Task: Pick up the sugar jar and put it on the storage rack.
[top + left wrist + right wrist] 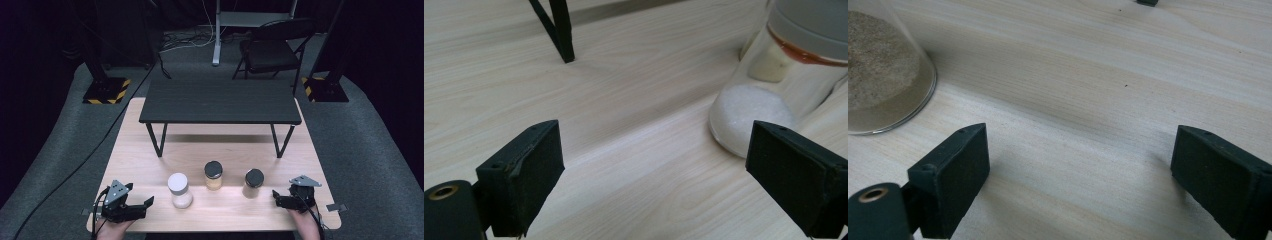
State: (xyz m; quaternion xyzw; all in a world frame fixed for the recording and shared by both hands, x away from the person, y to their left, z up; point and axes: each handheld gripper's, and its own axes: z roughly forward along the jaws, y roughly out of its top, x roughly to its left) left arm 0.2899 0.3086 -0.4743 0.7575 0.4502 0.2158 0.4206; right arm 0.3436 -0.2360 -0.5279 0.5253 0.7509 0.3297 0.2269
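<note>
A clear jar with a white lid stands upright on the wooden table, holding white powder, leftmost of three; the black-lidded jar at the right end stands upright too, holding what looks like sandy beige grains.

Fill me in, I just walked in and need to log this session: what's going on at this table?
A person holds a two-jaw gripper in each hand at a light wooden table. Three jars stand in a row: a white-lidded jar of white powder, and two black-lidded jars. The left gripper is open beside the white-lidded jar, not touching it. The right gripper is open and empty, near the rightmost jar. Nothing is gripped yet.
</note>
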